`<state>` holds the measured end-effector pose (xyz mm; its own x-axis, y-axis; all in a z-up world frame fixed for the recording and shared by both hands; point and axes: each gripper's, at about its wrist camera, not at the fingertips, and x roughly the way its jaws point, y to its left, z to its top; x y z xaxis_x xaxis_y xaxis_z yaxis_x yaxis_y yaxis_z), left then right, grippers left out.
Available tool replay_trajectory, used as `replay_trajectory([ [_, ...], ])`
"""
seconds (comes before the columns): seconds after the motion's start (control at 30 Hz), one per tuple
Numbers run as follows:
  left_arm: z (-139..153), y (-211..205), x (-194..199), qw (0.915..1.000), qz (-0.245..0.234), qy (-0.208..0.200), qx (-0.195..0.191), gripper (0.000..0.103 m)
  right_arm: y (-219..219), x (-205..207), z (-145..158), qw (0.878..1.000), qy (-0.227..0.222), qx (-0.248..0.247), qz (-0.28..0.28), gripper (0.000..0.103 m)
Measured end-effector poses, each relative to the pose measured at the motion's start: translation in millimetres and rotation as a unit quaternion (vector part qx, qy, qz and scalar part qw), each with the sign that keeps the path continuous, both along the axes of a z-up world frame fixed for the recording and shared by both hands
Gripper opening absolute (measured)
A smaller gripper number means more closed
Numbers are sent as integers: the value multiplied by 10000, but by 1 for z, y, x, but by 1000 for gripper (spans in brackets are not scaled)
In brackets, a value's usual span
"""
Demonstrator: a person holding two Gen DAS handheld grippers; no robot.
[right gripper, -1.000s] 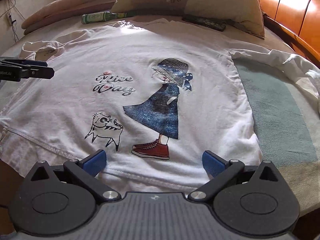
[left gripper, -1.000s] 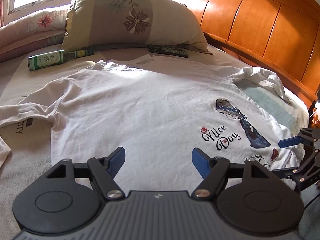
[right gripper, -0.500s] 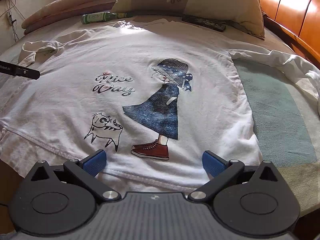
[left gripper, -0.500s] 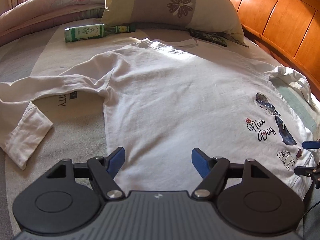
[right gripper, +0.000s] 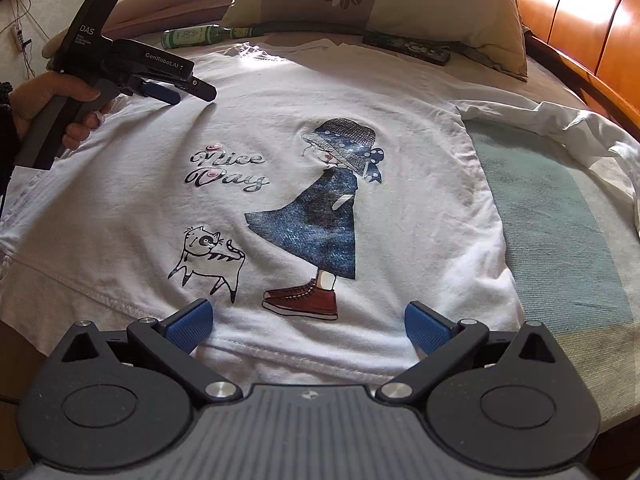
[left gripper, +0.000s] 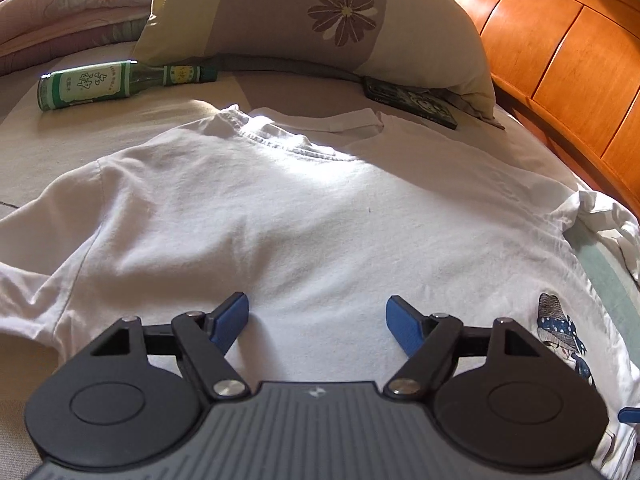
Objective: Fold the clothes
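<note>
Hand (right gripper: pixel 60 100): far left in the right wrist view, gripping the left tool's grey handle.
Left tool (left gripper: pixel 318 322): jaws opening, nothing between the blue pads; hovers over the shirt's upper chest, pointing toward the collar. In the right wrist view it sits over the shirt's left shoulder area (right gripper: pixel 176 94).
Green bottle (left gripper: pixel 120 84): lying on its side on the bed, beyond the shirt's shoulder, left of the pillow's lower edge.
T-shirt (right gripper: pixel 304 184): white, long sleeves, spread flat face-up on the bed; collar toward the pillow, hem toward the right tool. Print: "Nice Day" lettering, a cat, a girl in a blue dress with red sneakers.
Pillow (left gripper: pixel 340 20): floral, propped at the head of the bed, beyond the collar.
Dark flat box (left gripper: pixel 412 102): by the pillow's right corner, just beyond the collar.
Right tool (right gripper: pixel 306 326): released, pads spread wide, nothing gripped; hem edge lies just in front of and between the pads, contact unclear.
Right sleeve (right gripper: pixel 560 120): bunched at the shirt's right side, over a green-striped bed cover.
Headboard (left gripper: pixel 560 60): orange wood, far right.
</note>
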<state>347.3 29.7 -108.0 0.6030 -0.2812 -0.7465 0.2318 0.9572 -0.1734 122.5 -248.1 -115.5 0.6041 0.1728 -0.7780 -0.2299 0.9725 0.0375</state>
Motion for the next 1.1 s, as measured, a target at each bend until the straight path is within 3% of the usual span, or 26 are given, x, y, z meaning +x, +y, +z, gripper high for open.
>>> replay_trajectory([
  [0.1,9,-5,-8,9997,45,129,178,76,-9,2,4,9997,24,232,8,103],
  [0.23,23,-20,-20,9990,-422,79,-85,78,-39,11,18,9984,-158,502,-188,103],
  [0.37,27,-58,-27,9961,-851,39,-224,79,-99,39,31,9947,-354,501,-828,103],
  [0.57,22,-120,-38,9873,-1557,-86,-296,80,-181,93,16,9788,-361,927,-1793,103],
  [0.9,1,-149,-42,9837,-1759,50,-372,85,-198,184,6,9773,-829,-415,-1905,103],
  [1.1,2,-143,-40,9830,-1758,77,-520,85,-227,218,14,9644,-1017,-1189,-2133,103],
])
